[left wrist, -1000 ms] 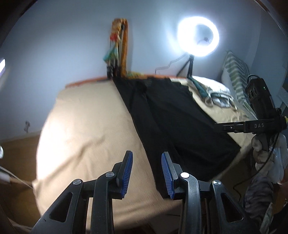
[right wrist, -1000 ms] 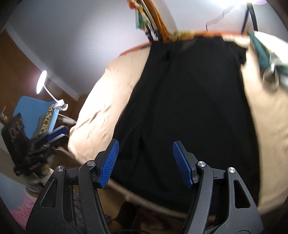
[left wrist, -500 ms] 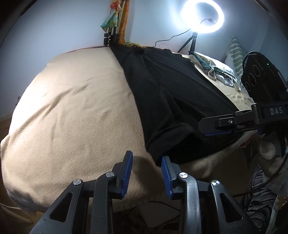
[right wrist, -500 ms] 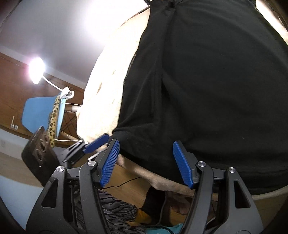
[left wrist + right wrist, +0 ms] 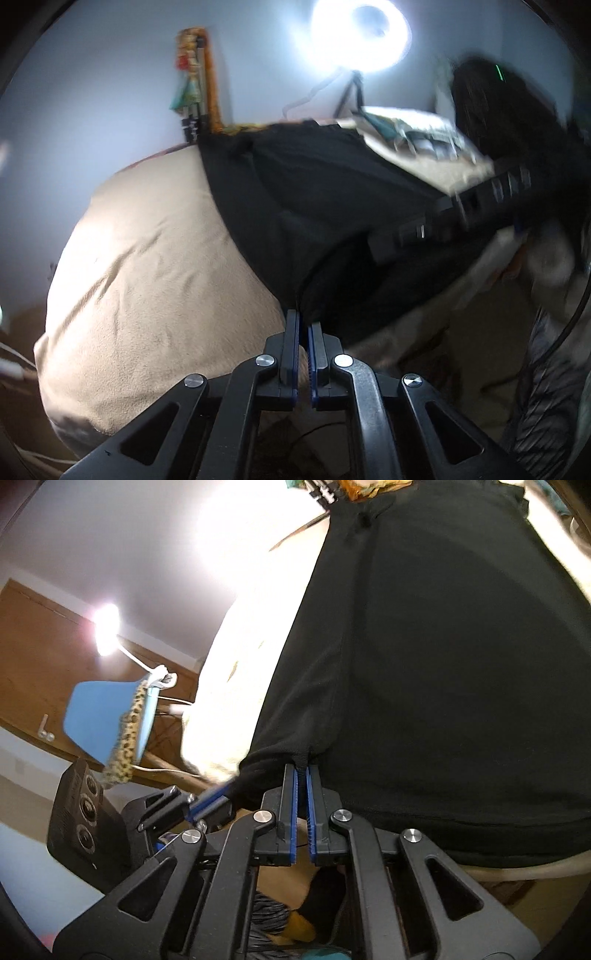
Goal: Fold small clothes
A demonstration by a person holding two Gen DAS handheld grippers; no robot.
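The left gripper (image 5: 302, 320) pinches the near corner of the black garment (image 5: 332, 206), its jaws having just closed on the hem. The right gripper (image 5: 302, 771) likewise clamps the near hem. The garment lies spread across the beige blanket (image 5: 147, 277).

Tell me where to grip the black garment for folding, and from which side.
Grip the black garment at its near hem corners, coming from the bed's near edge: the hem overhangs the beige blanket there. Left gripper and right gripper have just closed on it.
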